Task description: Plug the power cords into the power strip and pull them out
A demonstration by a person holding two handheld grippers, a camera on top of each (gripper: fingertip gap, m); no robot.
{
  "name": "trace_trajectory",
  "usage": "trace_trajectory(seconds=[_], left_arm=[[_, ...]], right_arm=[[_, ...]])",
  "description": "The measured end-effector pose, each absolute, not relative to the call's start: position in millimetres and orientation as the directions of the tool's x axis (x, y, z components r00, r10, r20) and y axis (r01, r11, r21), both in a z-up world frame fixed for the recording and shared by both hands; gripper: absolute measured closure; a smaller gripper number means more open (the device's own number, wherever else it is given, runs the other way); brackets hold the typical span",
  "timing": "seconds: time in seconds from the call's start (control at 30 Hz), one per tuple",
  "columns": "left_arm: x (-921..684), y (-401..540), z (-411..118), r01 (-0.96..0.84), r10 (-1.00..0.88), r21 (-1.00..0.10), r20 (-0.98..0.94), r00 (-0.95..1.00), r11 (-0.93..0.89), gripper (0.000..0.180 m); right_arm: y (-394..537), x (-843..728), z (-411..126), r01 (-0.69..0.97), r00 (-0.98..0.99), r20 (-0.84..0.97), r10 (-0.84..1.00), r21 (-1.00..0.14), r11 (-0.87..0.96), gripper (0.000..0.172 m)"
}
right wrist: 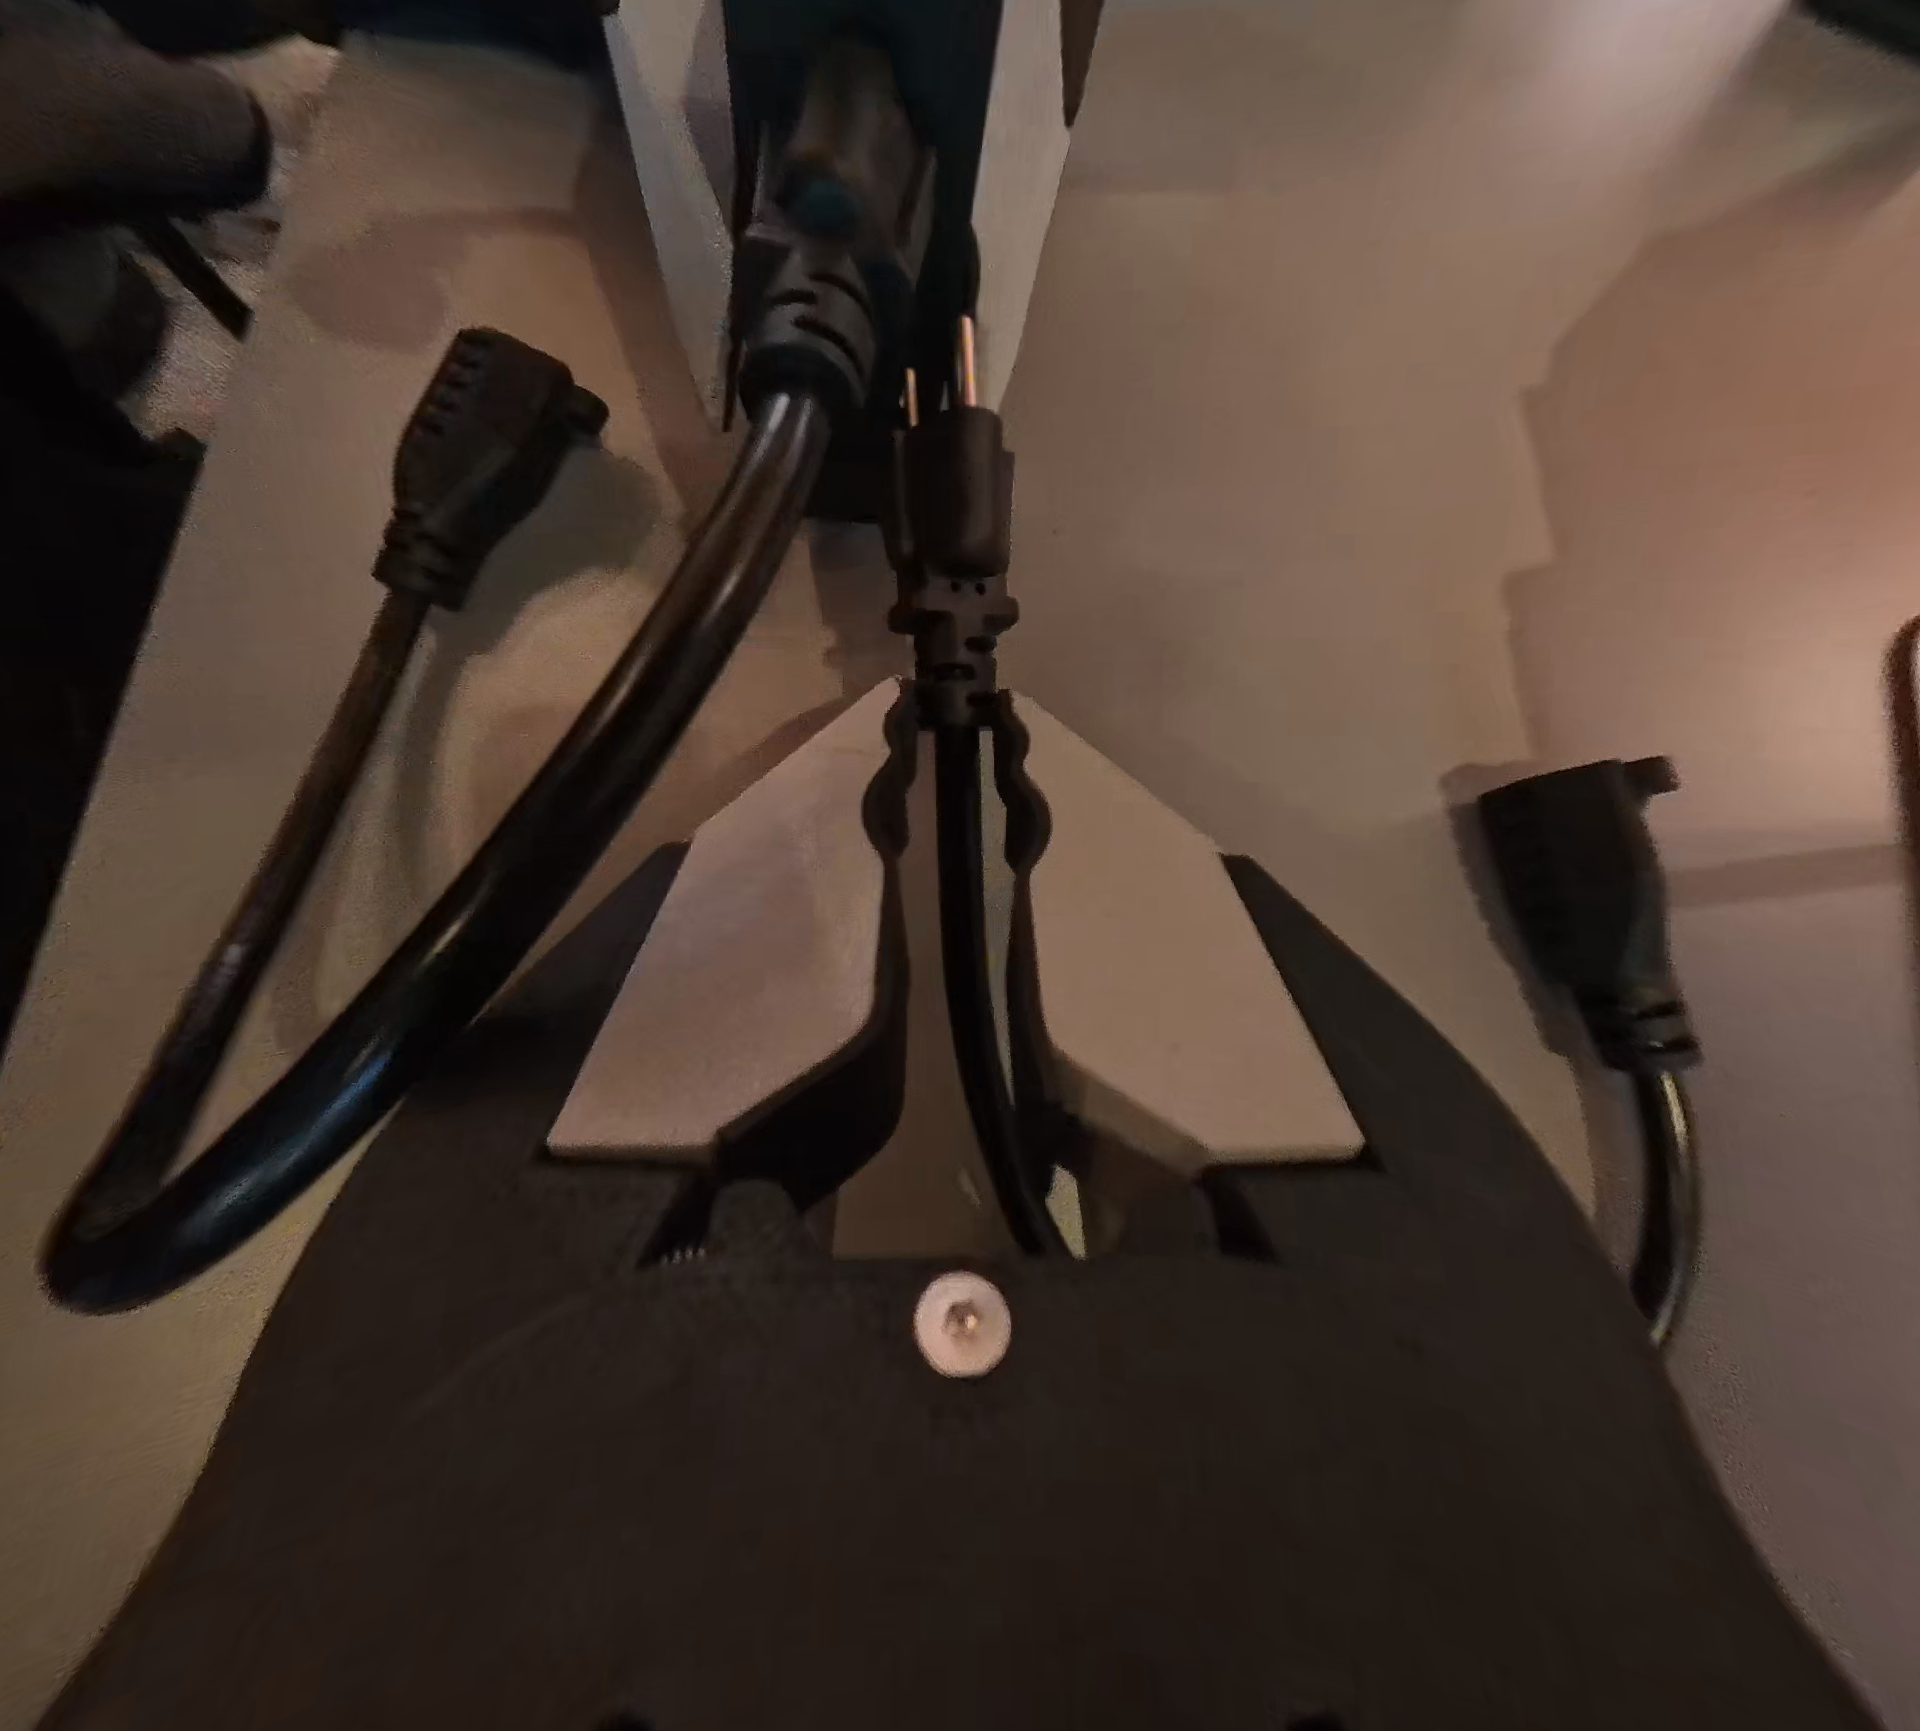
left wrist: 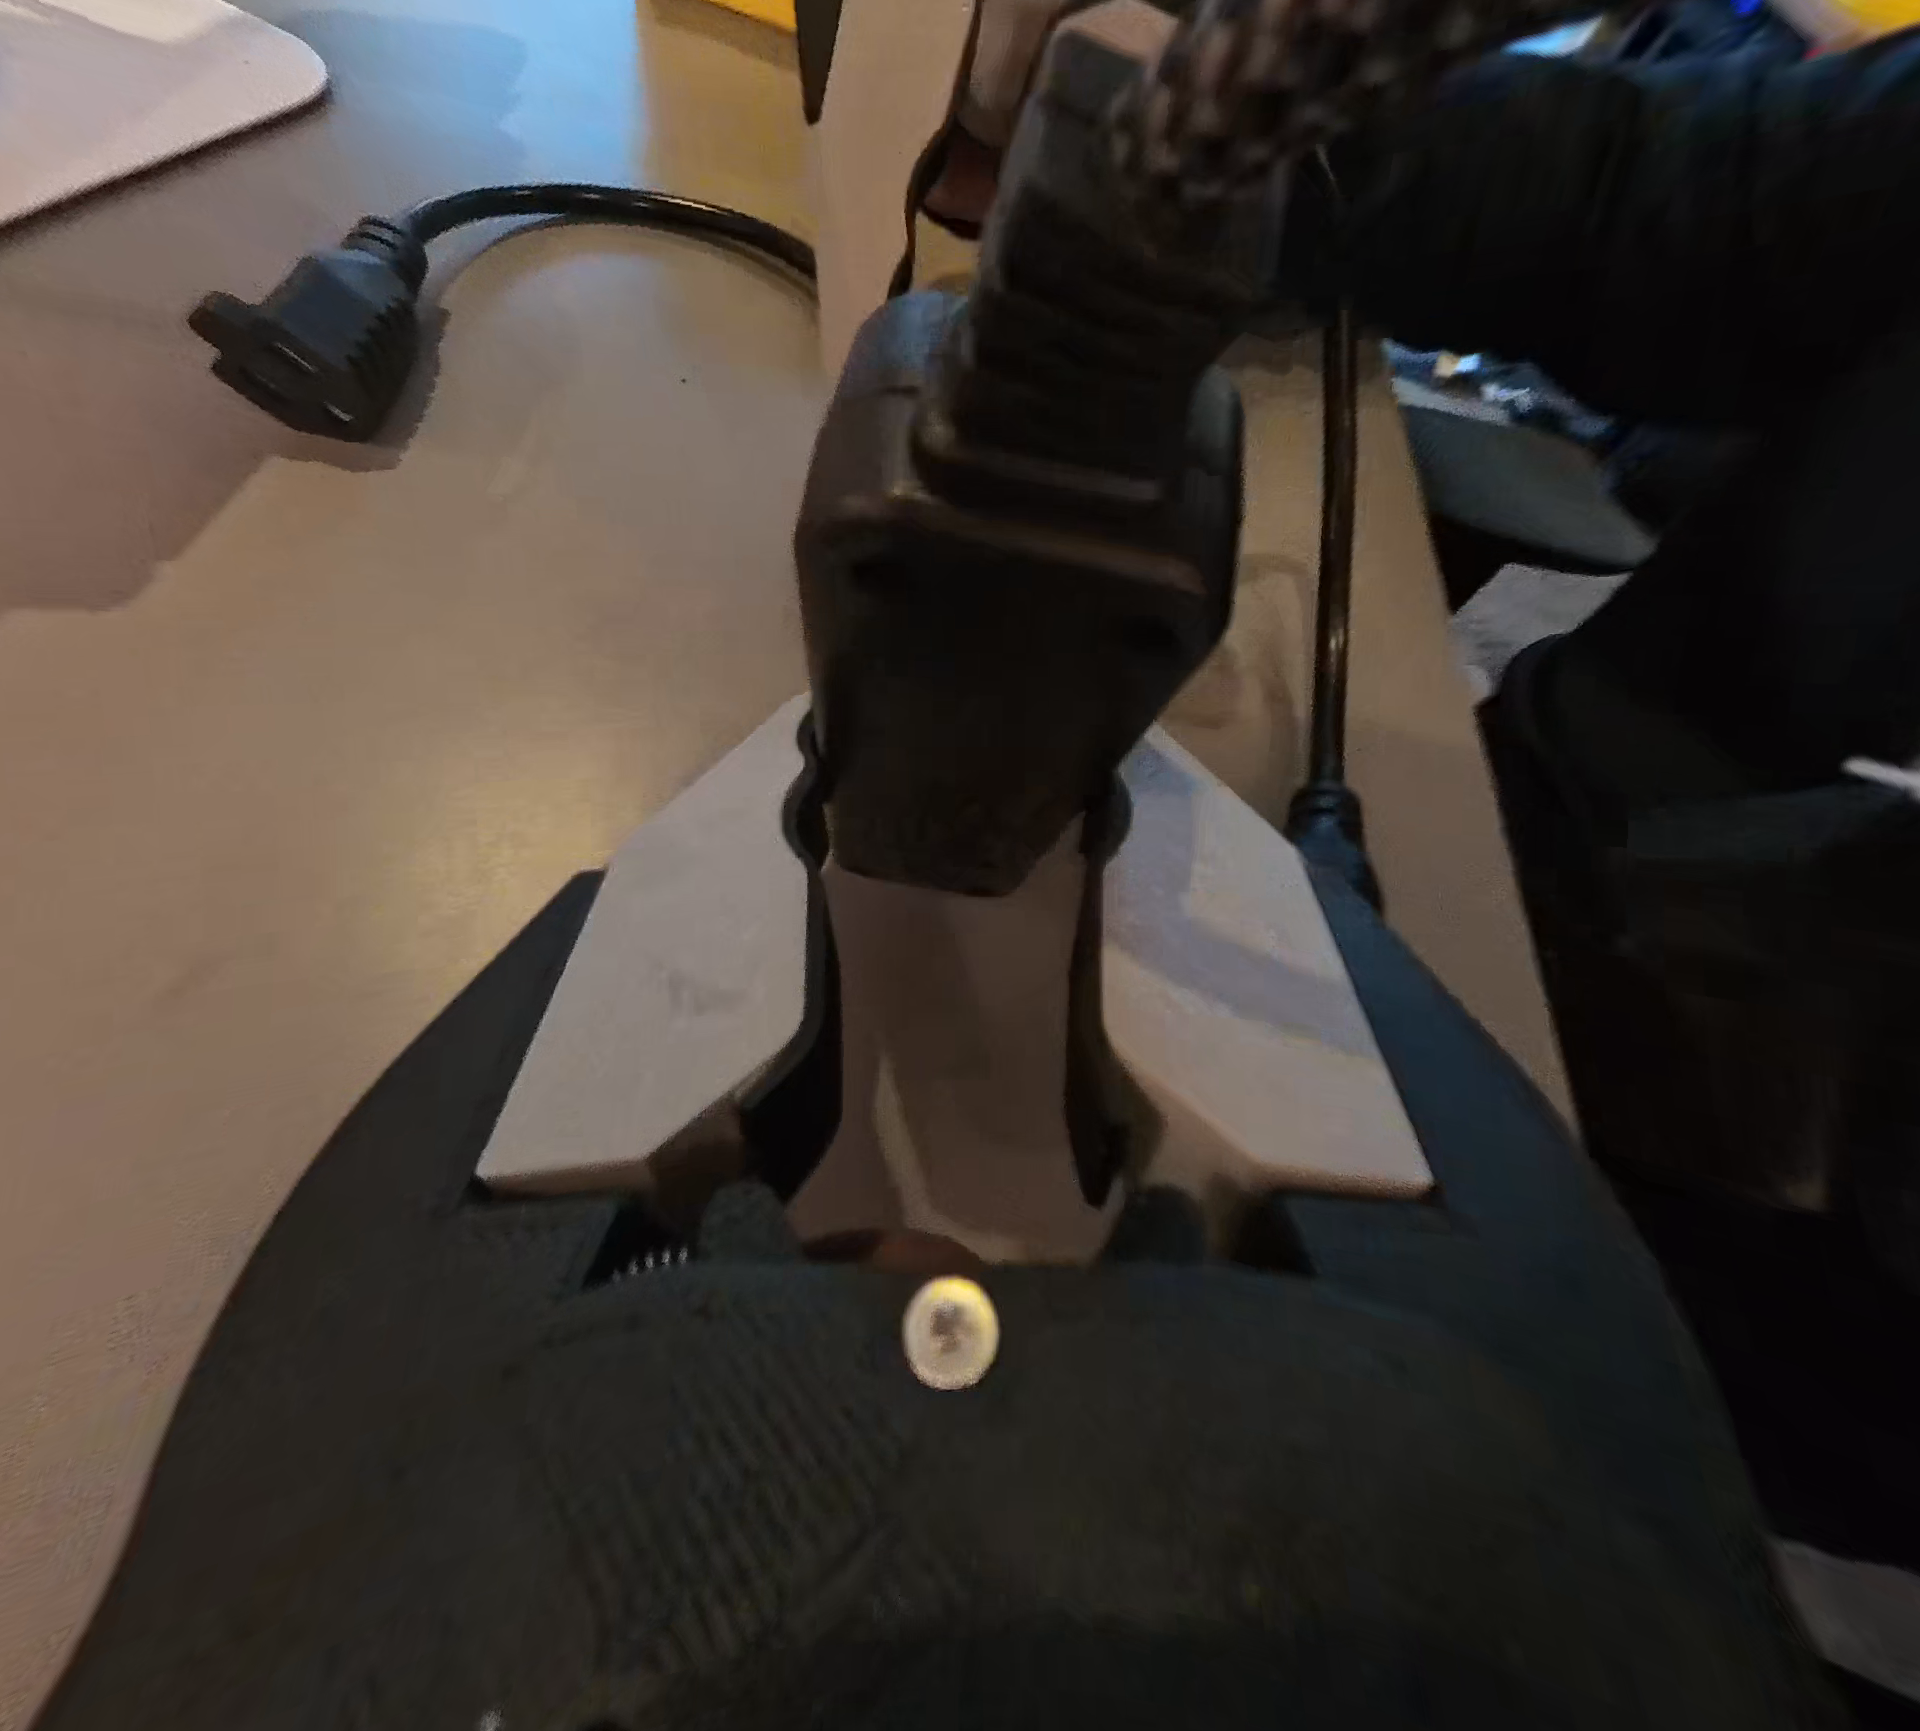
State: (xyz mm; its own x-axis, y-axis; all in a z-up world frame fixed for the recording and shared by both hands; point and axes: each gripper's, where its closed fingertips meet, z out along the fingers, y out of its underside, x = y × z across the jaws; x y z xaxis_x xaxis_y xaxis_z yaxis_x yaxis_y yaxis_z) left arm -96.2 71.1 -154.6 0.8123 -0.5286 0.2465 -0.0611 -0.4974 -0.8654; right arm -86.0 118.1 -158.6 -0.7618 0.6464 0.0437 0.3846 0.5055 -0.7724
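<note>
Two ribbed black moulded plugs [right wrist: 951,528]

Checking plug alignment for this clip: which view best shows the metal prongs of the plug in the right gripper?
The right wrist view: the plug, whose cord end is pinched by the right gripper, points away with its prongs catching light. In the left wrist view the prongs are not visible; a plug body there is blurred and partly hidden.

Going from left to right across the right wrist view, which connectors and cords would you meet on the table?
Left cord socket end → thick looping cable → pronged plug in the right tool → right cord socket end.
</note>
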Motion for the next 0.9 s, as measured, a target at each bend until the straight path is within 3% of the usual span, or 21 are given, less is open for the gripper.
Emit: trace_trajectory(seconds=[0.6,0.9], left_arm=[[-93,80,-149,0.057,-0.494,-0.854,0.353,0.794,-0.518,0.134],[-89,79,-145,0.155,-0.488,-0.822,0.465,0.738,-0.548,0.135]], right_arm=[[104,-71,-145,0.283,-0.810,0.174,0.559,-0.720,0.634,0.161],[119,-74,-146,0.350,-0.755,0.333,0.565,-0.524,0.777,0.161]])
